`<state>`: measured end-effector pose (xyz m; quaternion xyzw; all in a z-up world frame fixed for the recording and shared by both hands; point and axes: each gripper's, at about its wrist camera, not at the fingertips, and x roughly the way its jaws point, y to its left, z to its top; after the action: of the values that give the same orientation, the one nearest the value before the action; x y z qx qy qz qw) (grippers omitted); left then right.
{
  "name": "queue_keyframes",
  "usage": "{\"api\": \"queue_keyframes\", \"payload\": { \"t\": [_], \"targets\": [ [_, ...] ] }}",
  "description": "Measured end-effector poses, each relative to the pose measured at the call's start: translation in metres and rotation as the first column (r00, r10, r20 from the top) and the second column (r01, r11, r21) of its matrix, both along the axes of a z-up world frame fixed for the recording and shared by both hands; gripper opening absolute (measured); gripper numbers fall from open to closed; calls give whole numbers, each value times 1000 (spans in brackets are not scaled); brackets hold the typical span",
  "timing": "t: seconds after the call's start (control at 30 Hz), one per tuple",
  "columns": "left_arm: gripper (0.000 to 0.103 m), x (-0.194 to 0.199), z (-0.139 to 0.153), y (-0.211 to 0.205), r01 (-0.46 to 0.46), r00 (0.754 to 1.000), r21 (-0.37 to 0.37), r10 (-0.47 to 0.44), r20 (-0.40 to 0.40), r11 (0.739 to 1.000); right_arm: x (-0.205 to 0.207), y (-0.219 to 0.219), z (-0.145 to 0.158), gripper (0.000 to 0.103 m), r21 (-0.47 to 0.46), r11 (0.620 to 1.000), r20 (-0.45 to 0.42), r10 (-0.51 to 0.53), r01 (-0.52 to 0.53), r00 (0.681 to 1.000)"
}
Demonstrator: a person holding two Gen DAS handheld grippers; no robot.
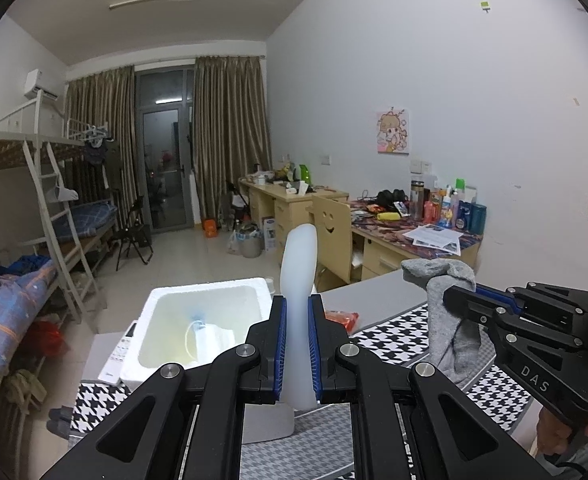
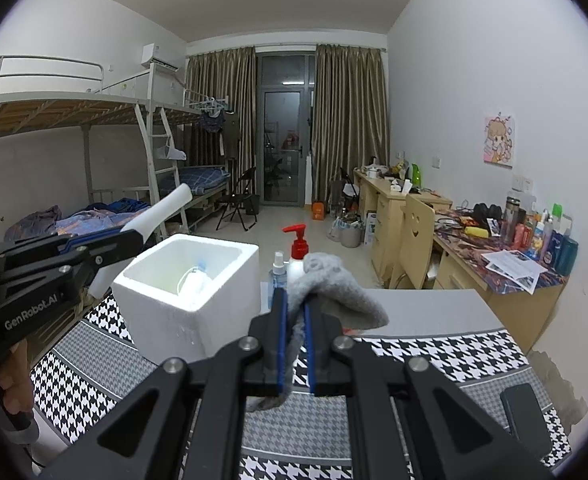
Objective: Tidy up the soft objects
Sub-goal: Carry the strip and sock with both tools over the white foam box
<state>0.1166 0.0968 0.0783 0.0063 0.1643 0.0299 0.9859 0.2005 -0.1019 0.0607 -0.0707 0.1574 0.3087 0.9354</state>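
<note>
Both soft things are up off the bench, in transit to the foam box (image 2: 189, 280). The left gripper (image 1: 298, 320) clenches a white silicone strip (image 1: 300, 280) just right of the box; the right gripper (image 2: 294, 320) grips a grey sock (image 2: 334, 292) further right. Both tilt slightly downward. Next, I judge: carry each over the box's opening, then release.

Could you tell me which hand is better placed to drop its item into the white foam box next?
Left. The left gripper, shut on the white strip, is beside the foam box; the right gripper, holding the grey sock, is farther off.
</note>
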Motion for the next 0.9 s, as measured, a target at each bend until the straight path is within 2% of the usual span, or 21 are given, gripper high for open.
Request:
{"api": "queue_keyframes", "payload": {
  "t": [0.47, 0.9],
  "targets": [
    [11, 10, 7, 16, -36, 999, -1, 36, 10, 999, 2, 22, 18, 11, 0, 999, 41, 44, -44, 998],
    [11, 22, 4, 28, -71, 997, -2, 71, 0, 997, 20, 40, 21, 11, -5, 998, 18, 67, -67, 998]
  ]
}}
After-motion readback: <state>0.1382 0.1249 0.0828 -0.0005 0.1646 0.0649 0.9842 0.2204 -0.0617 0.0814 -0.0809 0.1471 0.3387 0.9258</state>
